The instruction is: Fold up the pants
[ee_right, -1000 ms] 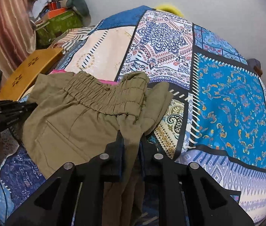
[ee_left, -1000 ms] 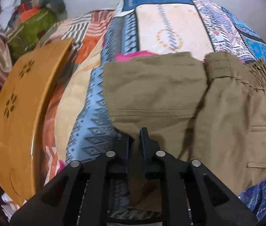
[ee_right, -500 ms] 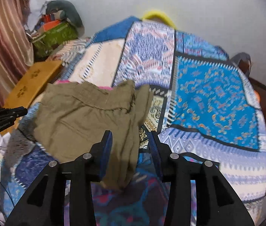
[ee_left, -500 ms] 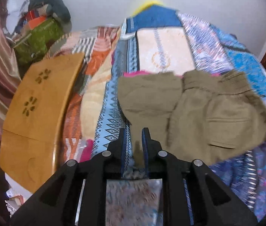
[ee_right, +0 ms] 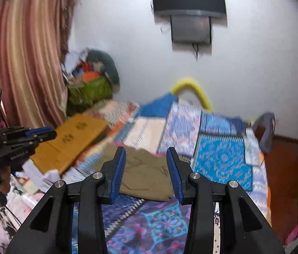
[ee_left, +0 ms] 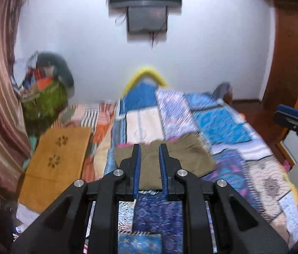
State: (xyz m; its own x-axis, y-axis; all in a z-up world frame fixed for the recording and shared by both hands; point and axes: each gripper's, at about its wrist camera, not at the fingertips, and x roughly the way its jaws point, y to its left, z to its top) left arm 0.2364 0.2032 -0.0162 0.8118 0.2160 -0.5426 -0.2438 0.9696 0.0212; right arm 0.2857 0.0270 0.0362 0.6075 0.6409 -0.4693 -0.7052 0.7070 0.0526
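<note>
A: Two views; what changed in the left wrist one?
B: The left gripper has let go and pulled back from the pants, its blue pads narrowly apart and empty. The pants lie folded on the patchwork bedspread, beyond the tips.

A: And the right wrist view?
B: The right gripper has also drawn back, spread wide and empty, pants lying beyond it. Writing on the left gripper is too blurred to read.
</note>
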